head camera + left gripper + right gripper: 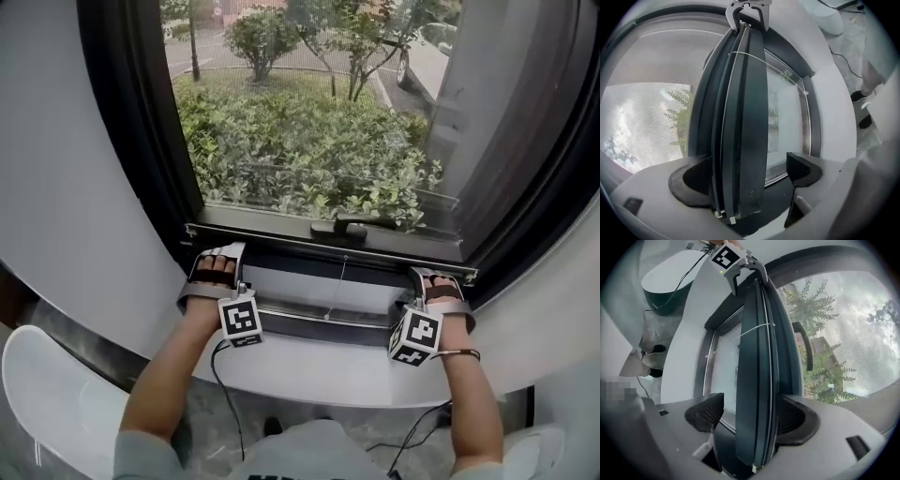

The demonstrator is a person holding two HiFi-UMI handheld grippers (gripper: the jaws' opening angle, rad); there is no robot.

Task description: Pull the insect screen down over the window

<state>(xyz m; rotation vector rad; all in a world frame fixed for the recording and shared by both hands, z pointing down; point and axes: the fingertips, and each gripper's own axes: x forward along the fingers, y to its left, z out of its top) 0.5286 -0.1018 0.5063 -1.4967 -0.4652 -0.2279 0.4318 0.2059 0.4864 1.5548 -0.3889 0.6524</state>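
Note:
The insect screen's dark bottom bar [328, 246] lies low across the window, a little above the lower frame, with its handle [352, 225] at mid-span and the mesh [309, 112] stretched above. A thin pull cord [337, 286] hangs below it. My left gripper [214, 267] straddles the bar's left end. In the left gripper view the bar [740, 117] runs between the jaws of the left gripper [745, 173]: one pad touches, the other stands apart. My right gripper [433, 281] straddles the right end the same way, and the bar [757, 371] passes through the right gripper [752, 416].
A white curved sill [319, 370] runs below the window. A white rounded seat [47, 394] sits at the lower left, and cables [225, 394] trail over the floor. Bushes [300, 150] and a parked car [427, 56] show outside through the mesh.

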